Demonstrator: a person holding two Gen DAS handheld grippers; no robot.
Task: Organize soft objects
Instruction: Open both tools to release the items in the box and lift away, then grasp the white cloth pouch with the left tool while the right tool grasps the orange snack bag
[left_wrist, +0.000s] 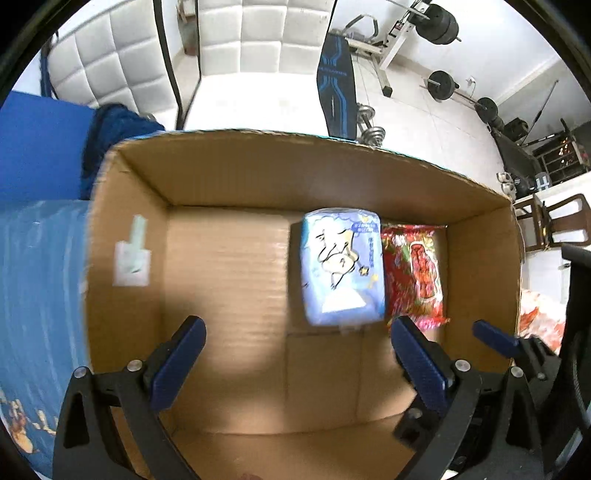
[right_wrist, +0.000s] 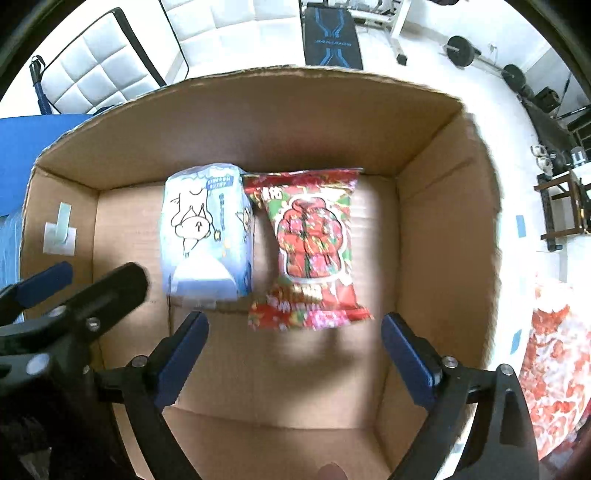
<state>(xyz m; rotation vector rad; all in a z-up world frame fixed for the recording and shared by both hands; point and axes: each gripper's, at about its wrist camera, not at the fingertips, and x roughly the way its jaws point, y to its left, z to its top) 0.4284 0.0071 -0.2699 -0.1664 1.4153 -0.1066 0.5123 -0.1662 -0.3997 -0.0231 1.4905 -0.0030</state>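
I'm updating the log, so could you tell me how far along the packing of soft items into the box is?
Done: the blue pack and red packet lie side by side on the floor of the box. In hand: nothing; the left gripper and right gripper are both open and empty above it. Left: possibly the red-and-white item outside the box.
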